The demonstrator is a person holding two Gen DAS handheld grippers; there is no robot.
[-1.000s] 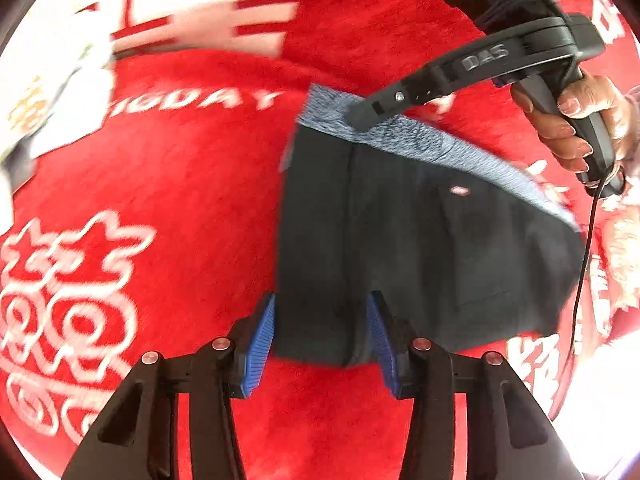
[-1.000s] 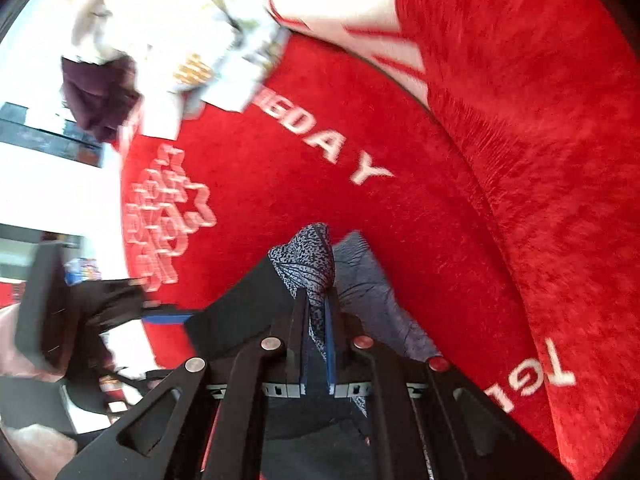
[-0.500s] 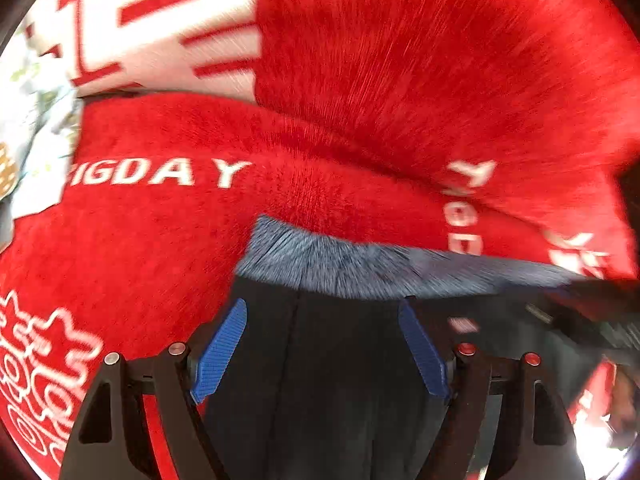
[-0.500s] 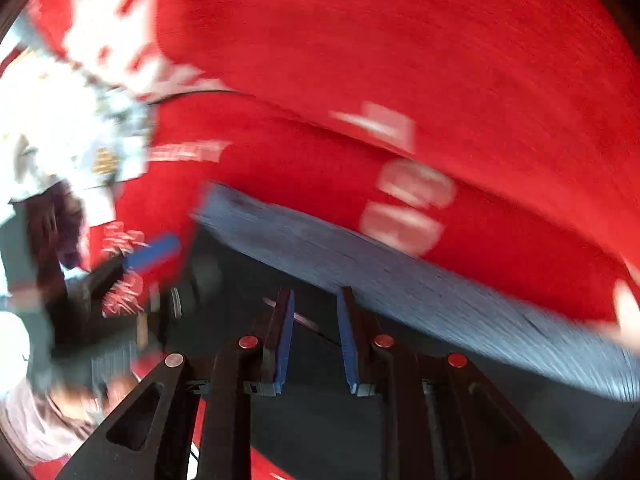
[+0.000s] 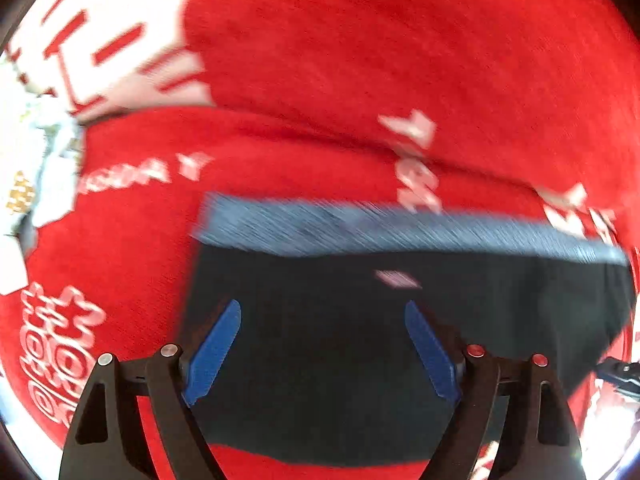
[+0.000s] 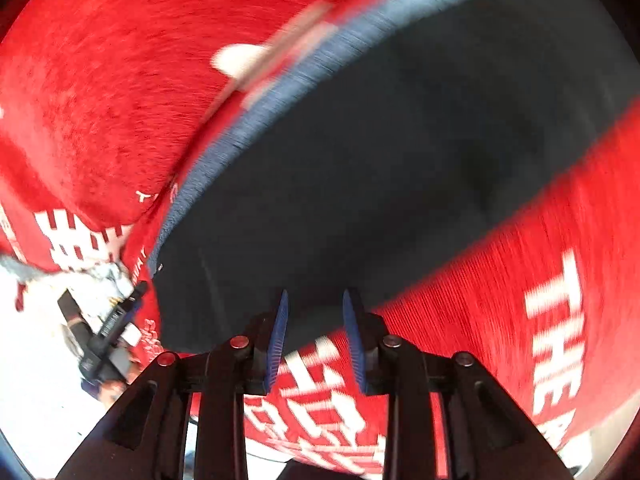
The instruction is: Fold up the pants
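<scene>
The folded black pants (image 5: 360, 340) with a grey-blue waistband (image 5: 380, 232) lie flat on the red cloth. My left gripper (image 5: 322, 312) is wide open above them, holding nothing. In the right wrist view the pants (image 6: 380, 168) fill the middle, waistband (image 6: 288, 84) at upper left. My right gripper (image 6: 314, 300) is open with a narrow gap, empty, at the pants' near edge. The left gripper shows small in the right wrist view (image 6: 116, 320).
A red plush cloth (image 5: 400, 60) with white lettering covers the surface and rises behind the pants. White papers and clutter (image 5: 36, 176) lie at the far left edge. The frames are motion-blurred.
My right gripper let go of the waistband and opened, pulling back to the pants' edge. My left gripper opened wide and moved over the pants. The pants now lie flat.
</scene>
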